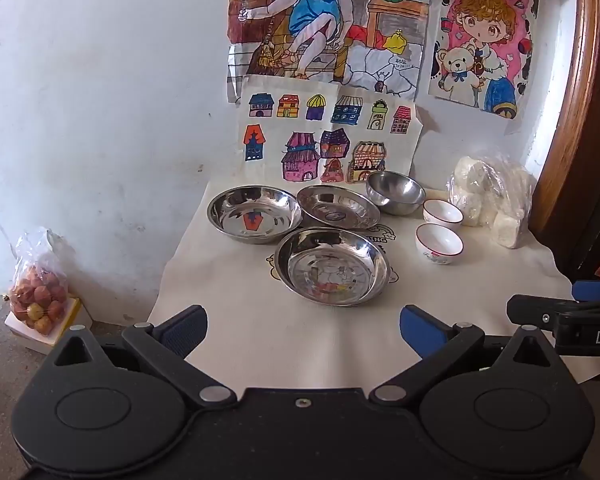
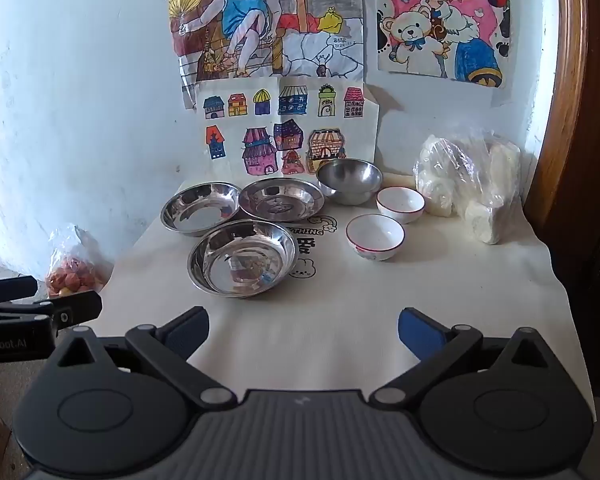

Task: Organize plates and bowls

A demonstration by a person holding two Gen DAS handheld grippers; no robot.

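Three shallow steel plates lie on a cream cloth: a near plate [image 1: 334, 266] [image 2: 242, 258], a far-left plate [image 1: 255, 214] [image 2: 201, 208] and a far-middle plate [image 1: 338, 207] [image 2: 281, 199]. Behind them stands a deeper steel bowl [image 1: 395, 192] [image 2: 349, 181]. To its right are two small white bowls with red rims, a near one [image 1: 439, 244] [image 2: 375, 237] and a far one [image 1: 443, 213] [image 2: 401, 199]. My left gripper [image 1: 303, 330] and right gripper [image 2: 303, 330] hover open over the cloth's near edge, short of the dishes, with nothing between their fingers.
A clear bag of white lumps [image 1: 490, 200] [image 2: 470, 184] sits at the table's back right, by a wooden frame [image 1: 572, 100]. Children's drawings [image 1: 328, 140] hang on the white wall. A bag of red fruit [image 1: 38, 294] [image 2: 74, 276] rests on the floor, left of the table.
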